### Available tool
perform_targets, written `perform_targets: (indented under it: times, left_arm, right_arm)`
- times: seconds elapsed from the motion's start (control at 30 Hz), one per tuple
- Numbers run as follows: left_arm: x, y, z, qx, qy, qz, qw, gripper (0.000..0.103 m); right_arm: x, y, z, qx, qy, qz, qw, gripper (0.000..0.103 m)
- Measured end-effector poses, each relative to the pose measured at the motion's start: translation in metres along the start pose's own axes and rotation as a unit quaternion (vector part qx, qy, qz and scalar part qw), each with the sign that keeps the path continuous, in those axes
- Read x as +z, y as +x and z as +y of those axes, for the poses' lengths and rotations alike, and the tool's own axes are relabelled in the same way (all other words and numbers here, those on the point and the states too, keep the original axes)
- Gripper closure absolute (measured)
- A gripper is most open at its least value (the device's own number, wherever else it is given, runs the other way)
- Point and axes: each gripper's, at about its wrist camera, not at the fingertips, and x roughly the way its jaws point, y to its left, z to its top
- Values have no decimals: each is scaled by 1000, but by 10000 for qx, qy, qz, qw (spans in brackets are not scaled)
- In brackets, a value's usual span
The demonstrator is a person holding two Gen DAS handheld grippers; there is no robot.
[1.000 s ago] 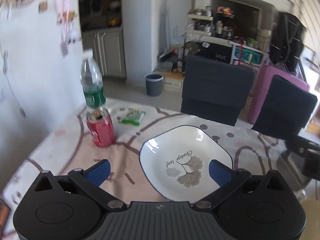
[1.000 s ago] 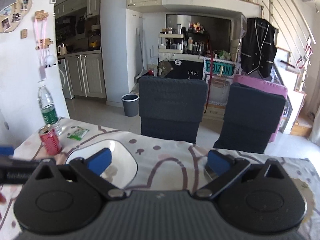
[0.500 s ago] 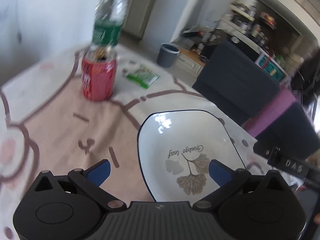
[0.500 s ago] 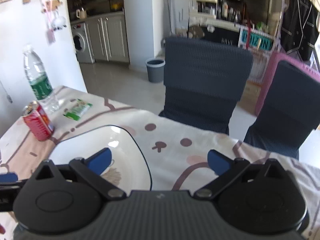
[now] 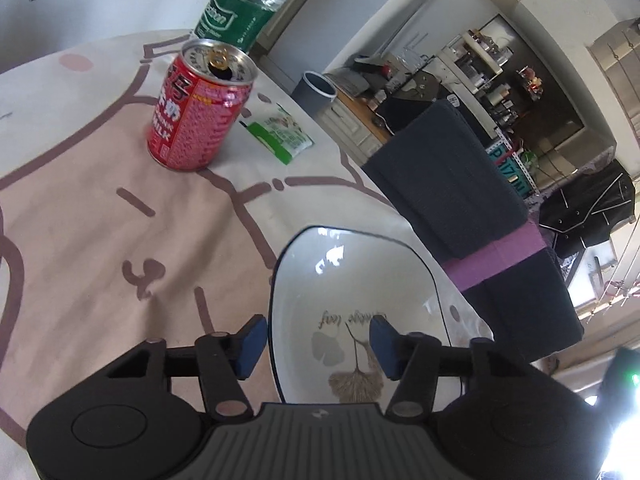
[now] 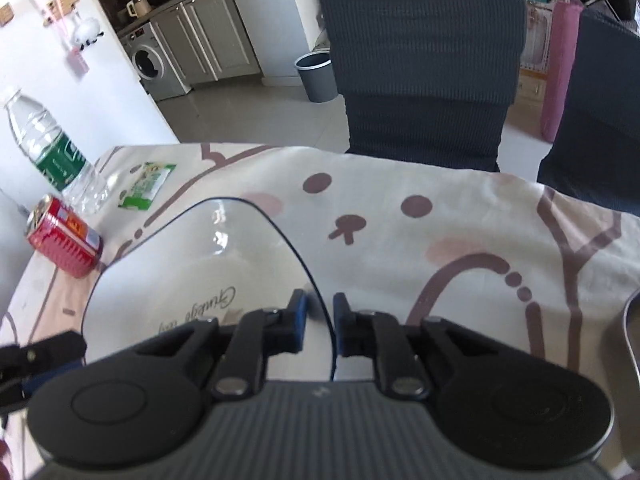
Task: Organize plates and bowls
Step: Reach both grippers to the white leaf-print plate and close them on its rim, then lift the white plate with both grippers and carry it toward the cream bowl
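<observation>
Right gripper (image 6: pixel 320 322) is down at the plate's (image 6: pixel 192 272) right edge, fingers (image 6: pixel 298 320) nearly together with the dark rim between them, though whether they actually grip it is hard to tell. On the other side, the left gripper (image 5: pixel 314 340) has its fingers (image 5: pixel 250 340) spread, straddling the near-left rim of the plate (image 5: pixel 360 280). The plate sits on the worktop (image 5: pixel 100 260), well apart from a red can (image 5: pixel 198 116), with a water bottle (image 5: pixel 244 8) and green packet (image 5: pixel 280 136) beyond.
</observation>
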Motion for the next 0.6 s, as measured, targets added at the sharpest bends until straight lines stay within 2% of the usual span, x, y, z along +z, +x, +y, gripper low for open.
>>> perform_targets:
  times: [0.13,0.27,0.4,0.47,0.6]
  left_arm:
    - [7,2,7,89,134,-69,9998,62]
    - [12,7,14,192,346,148,9991,74]
    - [13,14,24,258,354,395,9983,77]
    - [13,17,28,267,366,515,9976,89]
    - [12,21,31,220,382,673,9968,89]
  right_arm:
    - [-16,-10,5,91,-38,189,9998,92]
    - [-36,-22,12,157,-116,383,9991,91]
    - [-39,-21,8,323,-77,488,9983,90]
    - [-34,-16,0,469,72,495,9976,90]
    - [-23,0,-7,595,158,497,9969,91]
